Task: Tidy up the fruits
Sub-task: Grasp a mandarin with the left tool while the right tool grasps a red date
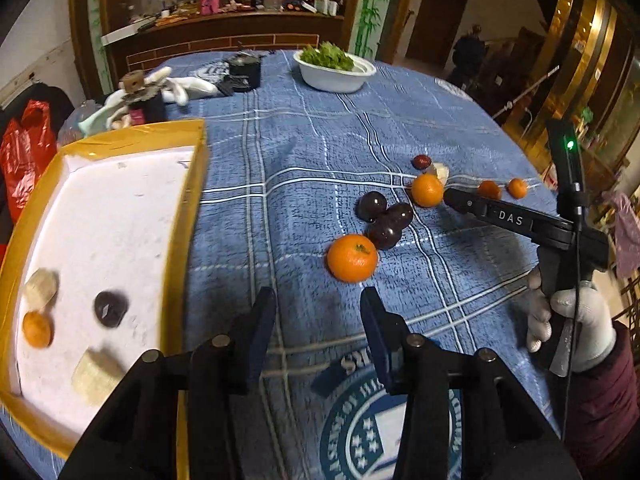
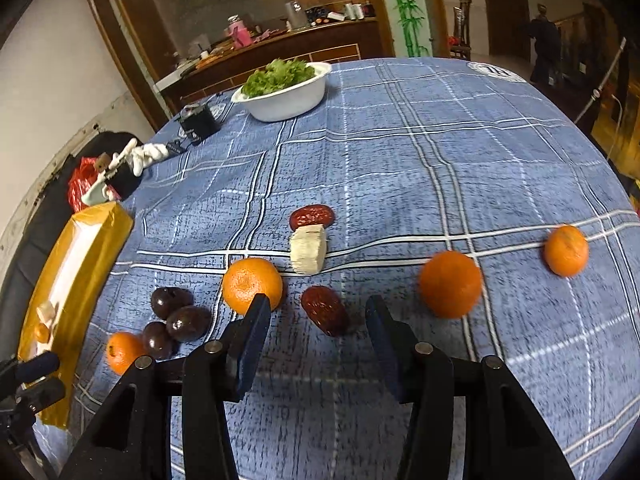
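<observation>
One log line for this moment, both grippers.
left gripper: open, empty, beside tray | right gripper: open over date | oranges loose on cloth

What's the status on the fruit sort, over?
Left gripper open, empty, near the tray. Right gripper open around a red date. Four pieces in tray, rest loose on the tablecloth. Nothing blocking.

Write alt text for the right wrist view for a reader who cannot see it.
The open right claw hovers over a dark red date on a blue plaid tablecloth, holding nothing. Oranges, dark plums, a pale fruit chunk and another date lie scattered around; a yellow-rimmed tray sits at left.
</observation>
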The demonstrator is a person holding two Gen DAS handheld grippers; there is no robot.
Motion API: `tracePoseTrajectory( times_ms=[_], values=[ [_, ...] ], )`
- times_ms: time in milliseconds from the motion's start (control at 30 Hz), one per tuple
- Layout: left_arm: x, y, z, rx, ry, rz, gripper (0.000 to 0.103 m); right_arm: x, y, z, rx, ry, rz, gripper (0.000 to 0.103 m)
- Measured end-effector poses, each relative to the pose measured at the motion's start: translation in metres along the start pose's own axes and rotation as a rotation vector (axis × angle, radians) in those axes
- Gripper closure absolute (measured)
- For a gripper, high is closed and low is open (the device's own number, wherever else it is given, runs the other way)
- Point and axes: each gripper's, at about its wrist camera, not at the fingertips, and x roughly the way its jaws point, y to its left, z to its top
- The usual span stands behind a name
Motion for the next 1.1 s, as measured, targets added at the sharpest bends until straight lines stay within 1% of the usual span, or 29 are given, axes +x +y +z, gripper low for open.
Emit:
tracePoseTrajectory(
  times_ms=[33,100,167,267,333,367,467,567,767,833,900,967,1067,1100],
  values=[
    [0.007,-0.002,0.002,0.009,0.01,0.0,0.061,0.0,-0.001,0.0,-0.002,-0.008,0.003,0.051],
    [0.019,-0.006,0.006,0.025,0.024,0.0,0.061,0.0,-0.001,0.002,-0.003,-0.01,0.015,0.055],
    [0.03,-0.01,0.01,0.038,0.042,0.0,0.061,0.001,-0.003,0.002,0.001,-0.013,0.019,0.056],
    [0.043,-0.015,0.015,0.052,0.048,-0.016,0.061,0.002,-0.004,0.001,-0.001,-0.005,0.017,0.063],
    [0.047,-0.019,0.018,0.068,0.037,-0.036,0.06,0.002,-0.005,0.0,-0.004,0.0,0.002,0.066],
    [0.048,-0.022,0.018,0.075,0.036,-0.041,0.06,0.002,-0.006,-0.001,-0.009,0.0,-0.005,0.07],
    [0.054,-0.027,0.017,0.097,0.039,-0.056,0.06,0.002,-0.004,-0.001,-0.024,0.002,-0.01,0.071],
    [0.059,-0.032,0.012,0.117,0.037,-0.067,0.06,0.003,0.003,-0.003,-0.052,0.007,-0.021,0.074],
    [0.062,-0.038,0.014,0.125,0.037,-0.057,0.06,0.005,0.01,-0.004,-0.097,0.007,-0.047,0.074],
    [0.064,-0.042,0.016,0.134,0.038,-0.054,0.057,0.005,0.01,-0.004,-0.097,0.008,-0.046,0.074],
    [0.066,-0.046,0.017,0.142,0.036,-0.035,0.057,0.004,0.01,-0.004,-0.099,0.01,-0.047,0.076],
    [0.066,-0.046,0.017,0.141,0.025,0.009,0.069,0.003,0.01,-0.005,-0.097,0.008,-0.049,0.076],
    [0.063,-0.038,0.017,0.096,0.02,-0.005,0.07,0.002,0.008,-0.006,-0.079,0.007,-0.035,0.076],
    [0.061,-0.036,0.016,0.08,0.015,0.0,0.07,0.001,0.006,-0.006,-0.069,0.005,-0.027,0.076]
  ],
)
